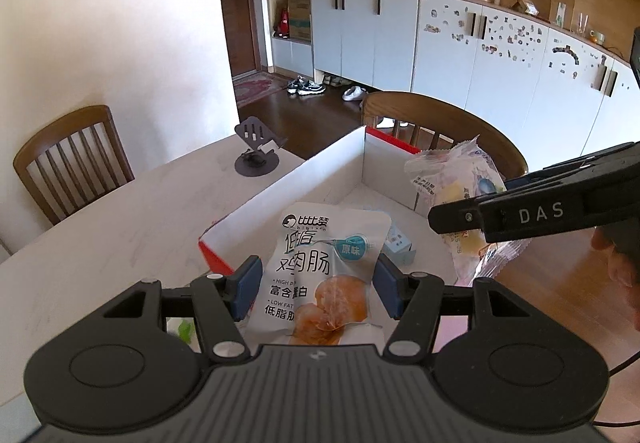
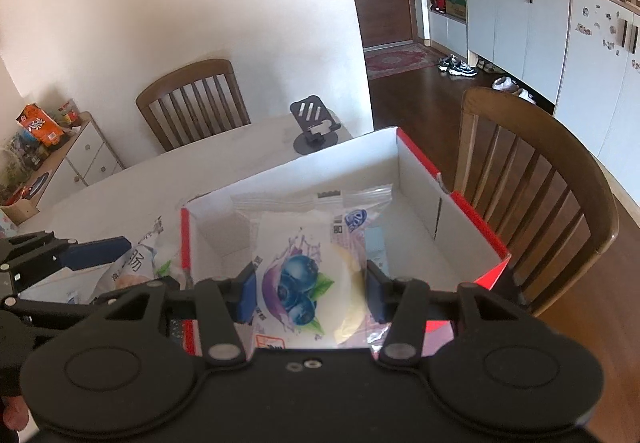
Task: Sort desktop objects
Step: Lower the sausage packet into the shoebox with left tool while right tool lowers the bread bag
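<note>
Inside cardboard box (image 1: pixel 340 159), small blue carton (image 1: pixel 398 245)

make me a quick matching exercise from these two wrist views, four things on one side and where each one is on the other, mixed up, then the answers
Things
1. chicken sausage packet
2. blueberry cake packet
3. phone stand
4. small light blue carton

Places
A. standing on the table, beyond the box
B. clamped in the right tongs
C. lying inside the box
D. clamped in the left tongs

Pairs: 1-D, 2-B, 3-A, 4-C
</note>
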A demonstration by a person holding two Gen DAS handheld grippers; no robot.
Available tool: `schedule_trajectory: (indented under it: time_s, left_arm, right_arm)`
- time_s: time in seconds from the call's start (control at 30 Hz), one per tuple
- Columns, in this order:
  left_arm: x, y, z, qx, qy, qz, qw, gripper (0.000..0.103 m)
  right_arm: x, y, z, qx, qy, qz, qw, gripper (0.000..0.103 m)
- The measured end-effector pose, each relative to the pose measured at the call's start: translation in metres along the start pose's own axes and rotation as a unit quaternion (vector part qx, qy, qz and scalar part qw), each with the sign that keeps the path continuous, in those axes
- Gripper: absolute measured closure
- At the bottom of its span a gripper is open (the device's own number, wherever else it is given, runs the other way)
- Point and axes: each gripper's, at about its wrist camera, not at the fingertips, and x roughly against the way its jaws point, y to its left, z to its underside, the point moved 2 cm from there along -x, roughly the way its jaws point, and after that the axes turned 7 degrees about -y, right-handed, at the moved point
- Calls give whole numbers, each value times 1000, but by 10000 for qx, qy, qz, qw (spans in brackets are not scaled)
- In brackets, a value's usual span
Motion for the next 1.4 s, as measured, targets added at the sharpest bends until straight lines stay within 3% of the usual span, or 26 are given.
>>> schedule_trajectory:
  time_s: [0.8,1.4]
  left_arm:
    - [-94,-1,-24,-286,380,146,9988,44]
    - [-148,-1,-11,-733,1026,334,9915,44]
  right_arm:
    - [-60,-39,-12,87,356,283,9989,53]
    - [-101,-36,3,301,767,314,9961,53]
